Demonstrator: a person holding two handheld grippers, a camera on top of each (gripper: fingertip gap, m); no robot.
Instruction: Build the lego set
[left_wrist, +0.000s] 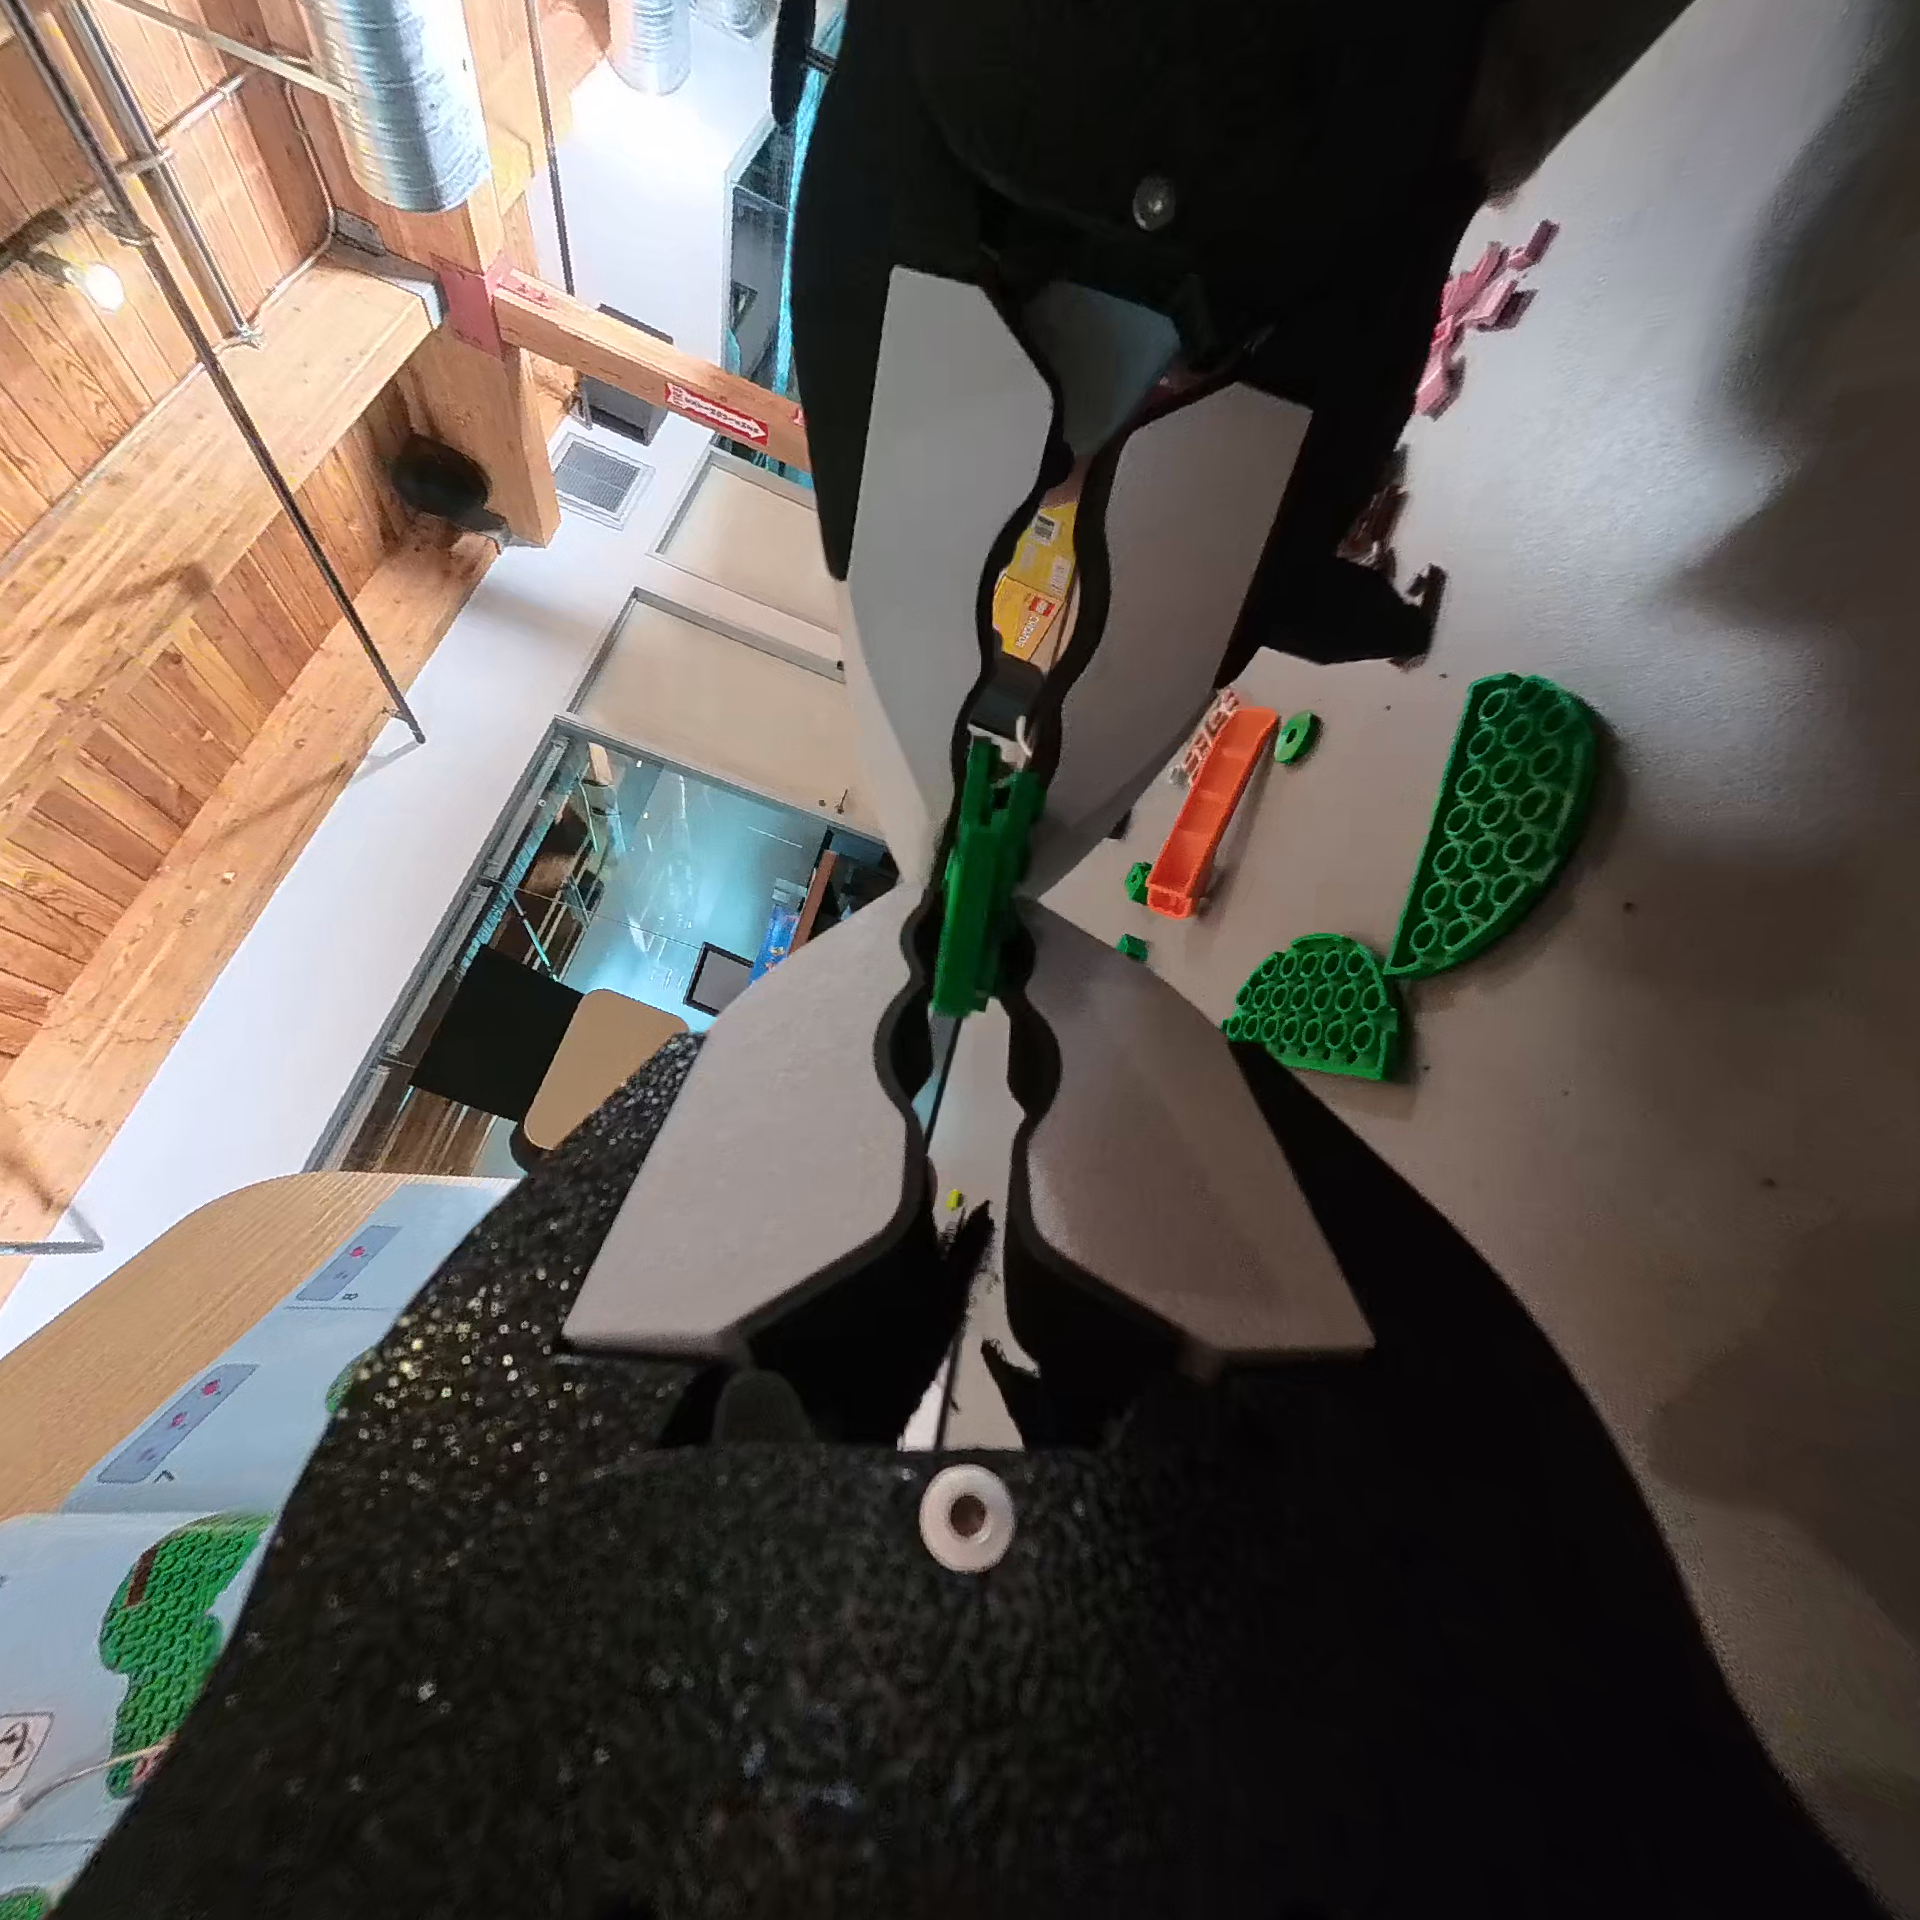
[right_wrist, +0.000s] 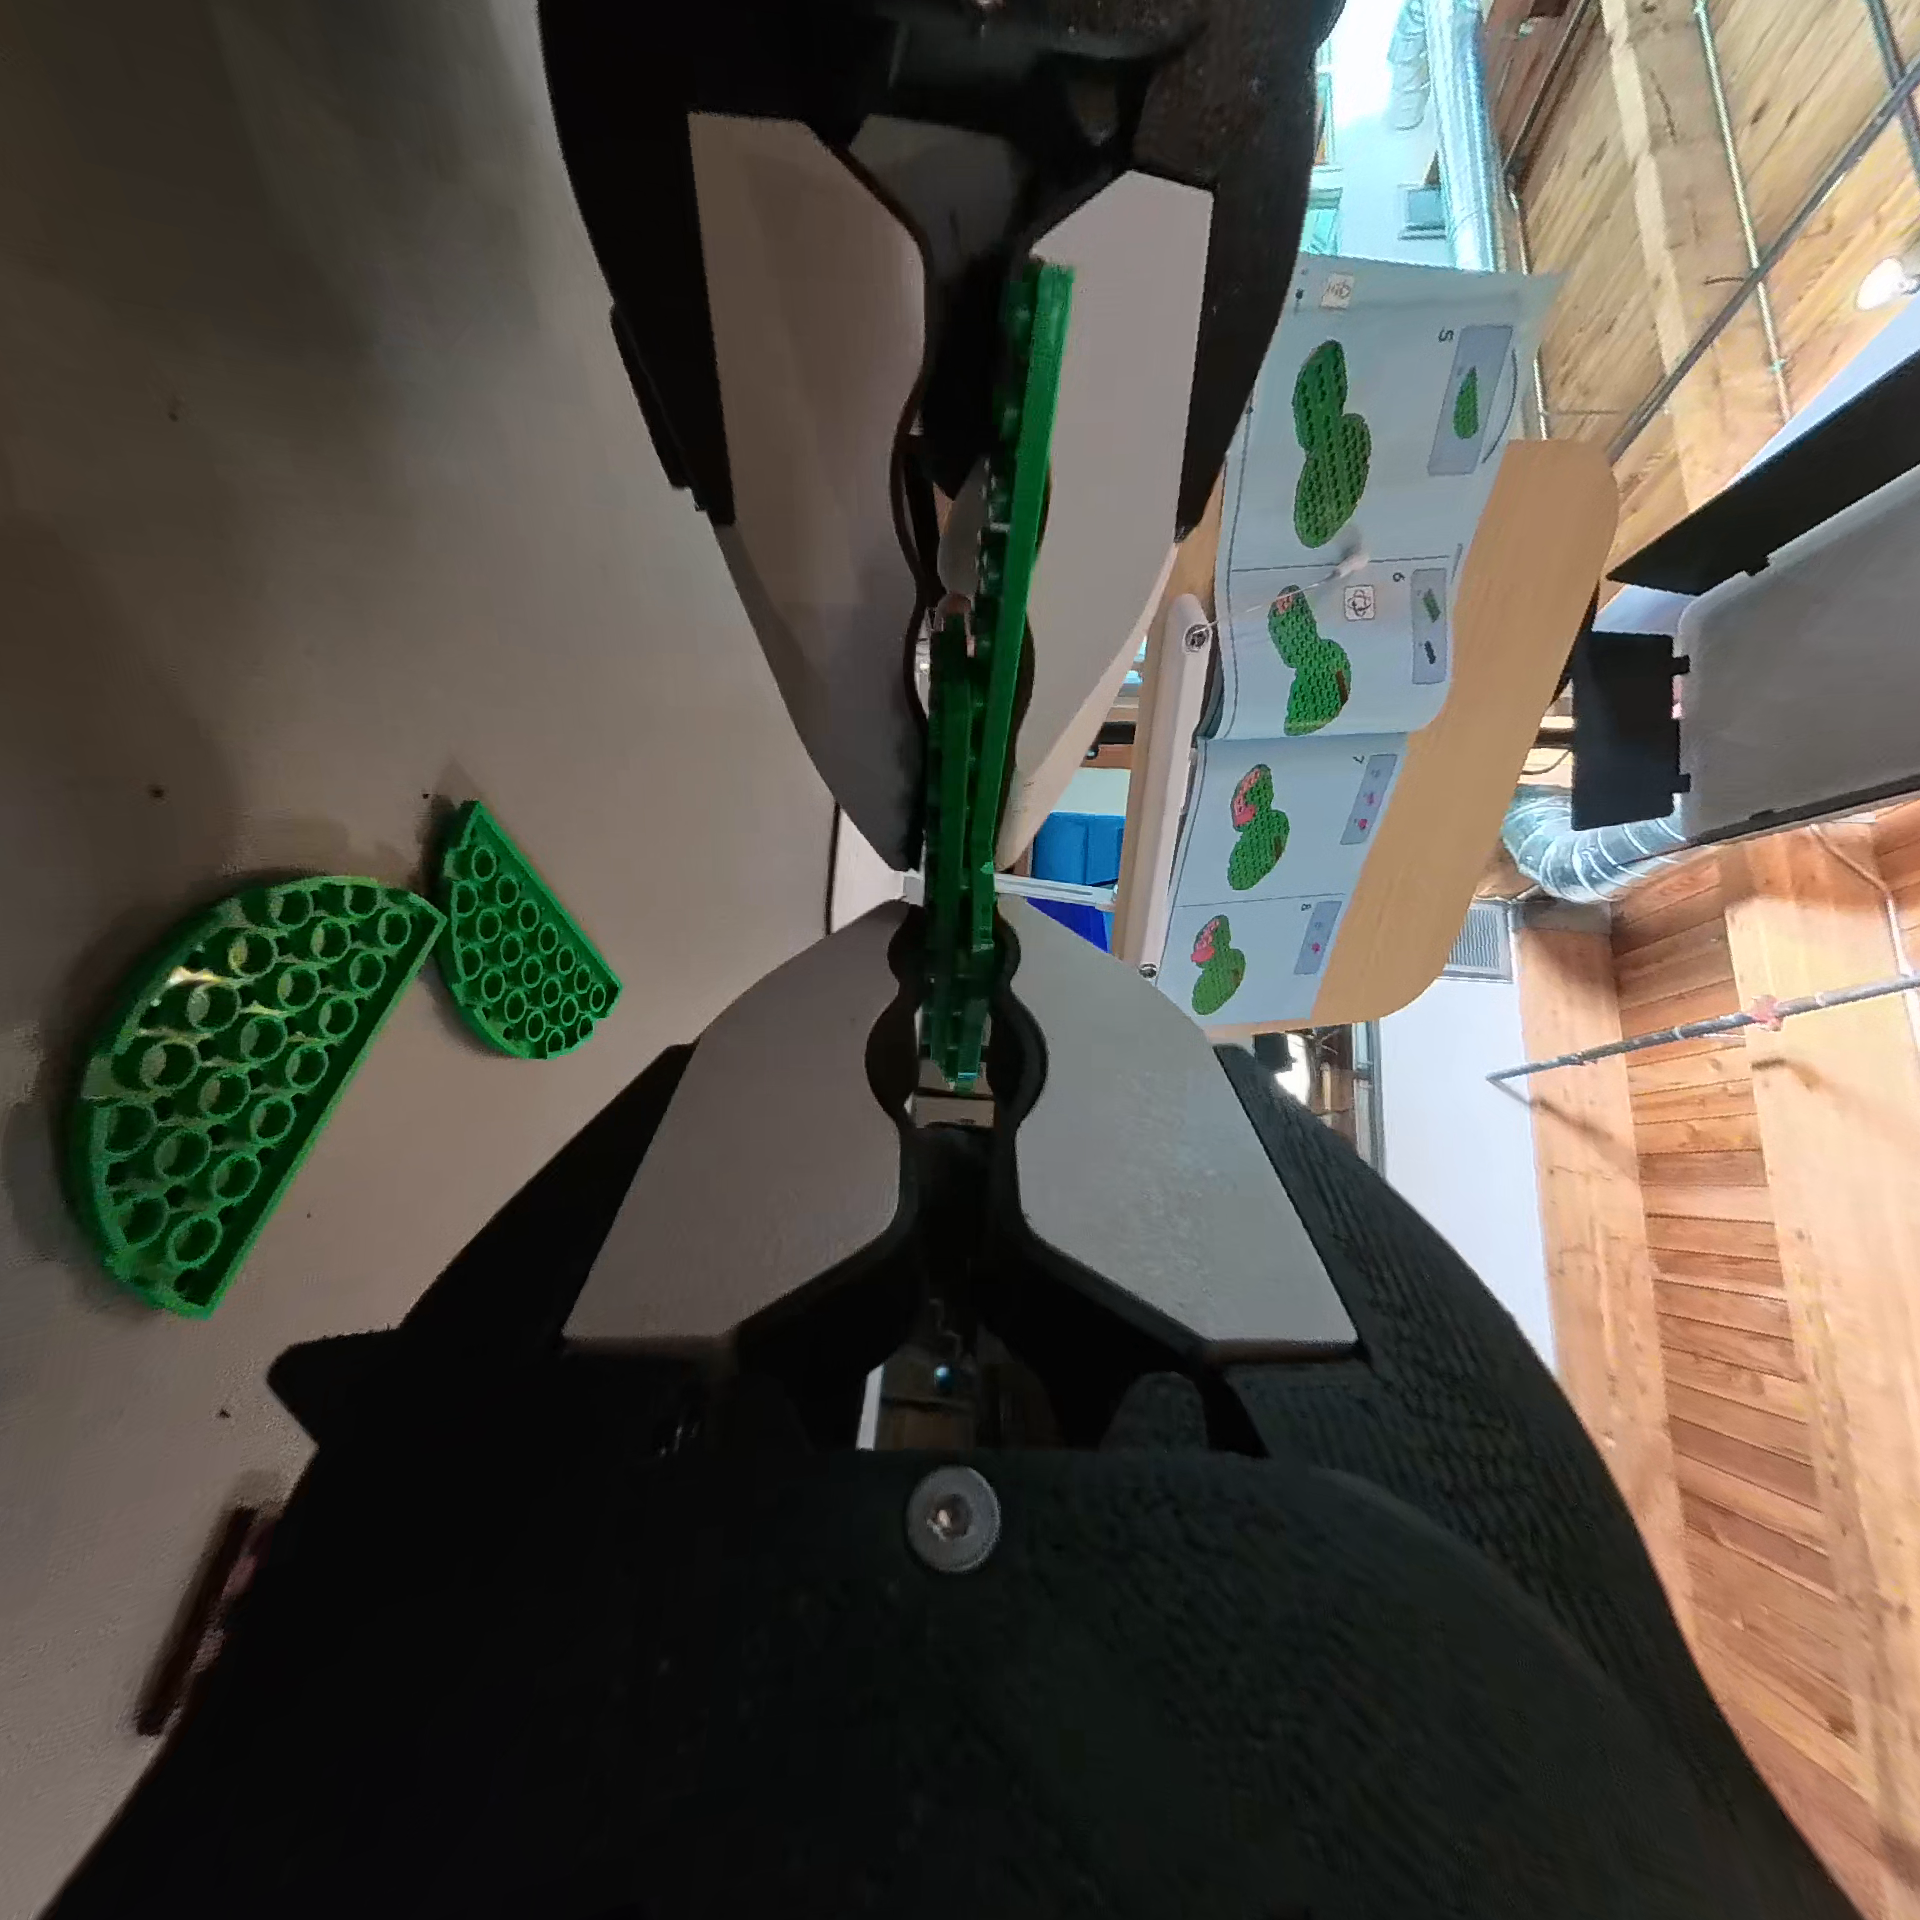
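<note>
Both tools, left (left_wrist: 971, 935) and right (right_wrist: 961, 935), pinch the green plate stack (right_wrist: 997, 644) edge-on; uneven squeeze could split it.

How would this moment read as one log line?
left gripper: shut on green piece | right gripper: shut on same piece | two green half-round plates on table

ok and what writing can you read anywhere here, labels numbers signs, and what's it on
I won't quote any writing; this is what bears it.
Red and white sign on the wooden beam: small print.
Yellow box seen between the fingers: a logo, mostly hidden.
Open instruction booklet: step numbers beside the pictures.
</note>
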